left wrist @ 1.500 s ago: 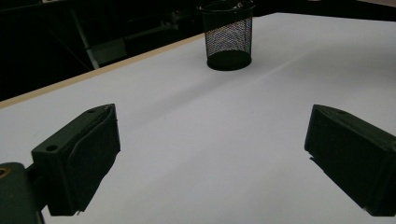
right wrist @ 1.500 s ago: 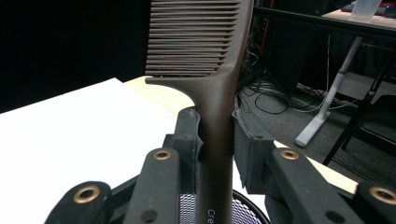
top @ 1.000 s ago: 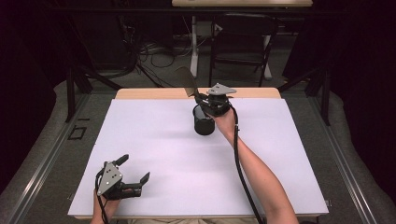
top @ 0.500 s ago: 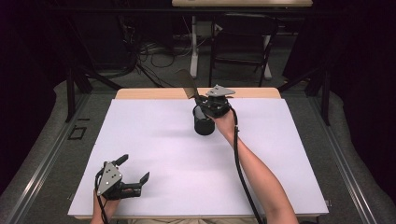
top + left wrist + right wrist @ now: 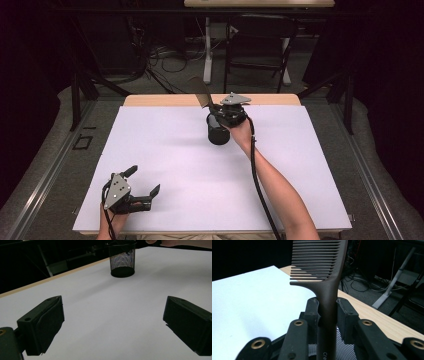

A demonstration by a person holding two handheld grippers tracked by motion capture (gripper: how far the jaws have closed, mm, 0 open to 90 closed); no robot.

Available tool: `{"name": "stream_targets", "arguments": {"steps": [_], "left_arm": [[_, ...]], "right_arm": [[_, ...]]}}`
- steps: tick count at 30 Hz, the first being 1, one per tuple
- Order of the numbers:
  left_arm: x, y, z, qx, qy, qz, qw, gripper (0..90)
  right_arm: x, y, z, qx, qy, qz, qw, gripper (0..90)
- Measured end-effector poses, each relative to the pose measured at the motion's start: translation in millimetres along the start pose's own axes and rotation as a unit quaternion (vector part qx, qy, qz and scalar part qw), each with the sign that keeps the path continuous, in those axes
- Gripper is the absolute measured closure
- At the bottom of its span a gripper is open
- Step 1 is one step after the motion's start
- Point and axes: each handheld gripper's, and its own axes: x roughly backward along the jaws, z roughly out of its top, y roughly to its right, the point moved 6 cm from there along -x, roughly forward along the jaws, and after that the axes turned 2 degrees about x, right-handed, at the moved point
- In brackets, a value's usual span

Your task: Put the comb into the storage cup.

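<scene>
A black mesh cup (image 5: pixel 218 133) stands upright on the white table top (image 5: pixel 175 150), toward the far middle; I see the cup (image 5: pixel 122 261) ahead in the left gripper view too. My right gripper (image 5: pixel 221 111) hovers over its rim, shut on the handle of a dark brown comb (image 5: pixel 201 92), whose teeth point up and away. In the right gripper view the comb (image 5: pixel 329 277) stands between the two pads, with mesh (image 5: pixel 342 347) below. My left gripper (image 5: pixel 145 184) rests near the front left corner, open, nothing between its jaws.
The table's far wooden edge (image 5: pixel 165 100) runs just behind the cup. Beyond it stand a chair (image 5: pixel 257 47), a desk leg (image 5: pixel 207 50) and cables on the floor (image 5: pixel 160 57). A cable (image 5: pixel 257 175) trails along the right forearm.
</scene>
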Motion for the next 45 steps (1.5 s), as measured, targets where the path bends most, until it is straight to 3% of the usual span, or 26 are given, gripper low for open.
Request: {"name": "stream_targets", "arguments": {"steps": [24,29,32,34,41,45], "left_arm": [[-0.4,0.2,0.0,0.0,0.0,0.0,1.0,3.4],[-0.3,-0.2,-0.1,0.0,0.0,0.001,1.0,3.4],[-0.5,0.2,0.1,0.0,0.0,0.0,1.0,3.5],[-0.5,0.0,0.1,0.0,0.0,0.001,1.0,3.4],[-1.5,0.7,-0.2,-0.002,-0.002,-0.001,1.0,3.4],[-1.7,0.9,-0.1,-0.003,-0.002,-0.001,1.0,3.4]], "right_arm": [[0.3,0.1,-8.9,0.001,-0.009,-0.004,1.0,72.0],[1.9,-5.1,-10.5,0.014,-0.014,-0.008,0.9998,71.4],[3.6,-6.7,-10.2,0.012,-0.014,-0.008,0.9998,65.0],[6.5,-7.6,-8.9,0.01,-0.012,-0.001,0.9999,52.7],[18.7,-8.1,-7.6,0.009,-0.053,0.02,0.9984,23.9],[26.4,-7.9,-3.6,0.005,-0.058,0.031,0.9978,15.9]]}}
